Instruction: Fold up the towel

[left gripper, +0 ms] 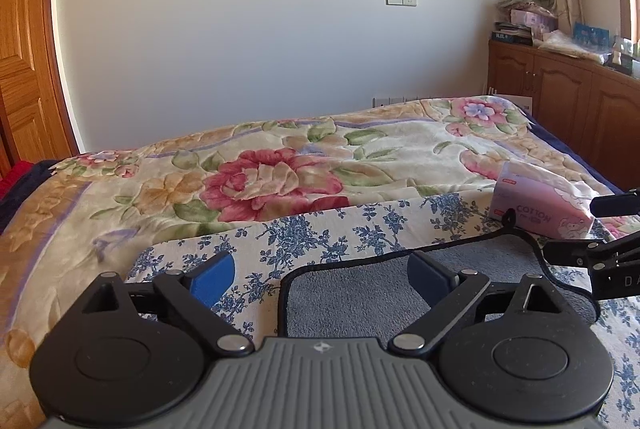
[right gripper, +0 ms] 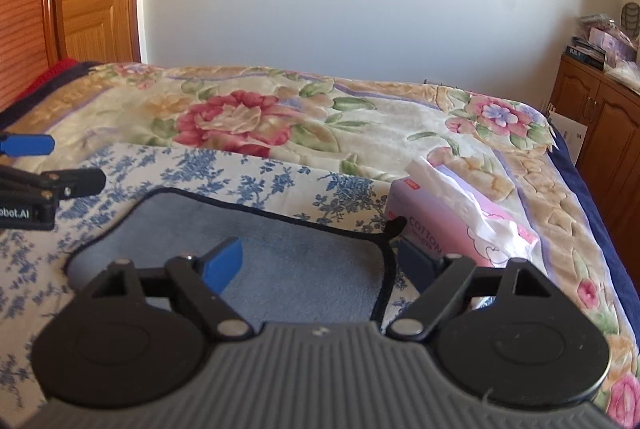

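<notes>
- A grey-blue towel [right gripper: 280, 261] with dark piping lies spread flat on a blue-flowered cloth [right gripper: 224, 169] on the bed [left gripper: 280, 157], apparently laid out smooth so its corners are easy to reach.
- The left tool [left gripper: 320, 279] hovers with fingers spread wide, straddling the towel's left edge; nothing is held.
- The right tool [right gripper: 328, 261] is equally wide and empty, straddling the right edge near the hanging loop [right gripper: 394, 225].
- One tool at each side suggests a matched two-corner pickup for the first fold, which is not yet made.
- A pink tissue pack [right gripper: 456, 225] sits just beside the towel's far right corner, close enough to get in the way.
- A floral blanket [right gripper: 360, 125] covers the bed beyond.
</notes>
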### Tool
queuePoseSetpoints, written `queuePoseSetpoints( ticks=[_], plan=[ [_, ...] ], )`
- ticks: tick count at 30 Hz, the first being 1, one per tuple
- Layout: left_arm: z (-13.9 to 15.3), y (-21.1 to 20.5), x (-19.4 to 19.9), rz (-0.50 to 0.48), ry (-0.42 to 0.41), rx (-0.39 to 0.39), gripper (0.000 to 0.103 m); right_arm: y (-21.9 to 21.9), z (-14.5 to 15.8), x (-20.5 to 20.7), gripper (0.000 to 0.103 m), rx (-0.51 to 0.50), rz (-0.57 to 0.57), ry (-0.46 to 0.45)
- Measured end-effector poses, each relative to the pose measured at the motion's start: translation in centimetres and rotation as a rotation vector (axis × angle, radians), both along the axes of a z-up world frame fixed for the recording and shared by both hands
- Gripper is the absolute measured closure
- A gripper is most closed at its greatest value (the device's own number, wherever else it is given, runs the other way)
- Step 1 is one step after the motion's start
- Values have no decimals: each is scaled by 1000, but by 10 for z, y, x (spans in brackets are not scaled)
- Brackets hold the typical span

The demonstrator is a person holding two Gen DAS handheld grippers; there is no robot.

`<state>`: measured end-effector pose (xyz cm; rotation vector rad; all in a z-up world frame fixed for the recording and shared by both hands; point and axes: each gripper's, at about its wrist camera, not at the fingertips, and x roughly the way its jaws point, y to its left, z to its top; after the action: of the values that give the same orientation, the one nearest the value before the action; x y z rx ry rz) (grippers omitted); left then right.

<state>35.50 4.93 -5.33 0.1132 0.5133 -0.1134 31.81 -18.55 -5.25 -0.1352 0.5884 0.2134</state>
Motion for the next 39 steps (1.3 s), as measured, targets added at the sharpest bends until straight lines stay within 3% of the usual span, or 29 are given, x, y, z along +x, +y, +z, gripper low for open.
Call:
queuePoseSetpoints(
  ticks=[6, 39],
  plan=[
    [16, -4, -16, 2, -9, 8, 4, 0, 15, -18, 0, 6, -19, -31],
    [62, -31, -114, -26, -71, 33, 0, -25, 55, -107, 0, 49, -56, -104]
  ],
)
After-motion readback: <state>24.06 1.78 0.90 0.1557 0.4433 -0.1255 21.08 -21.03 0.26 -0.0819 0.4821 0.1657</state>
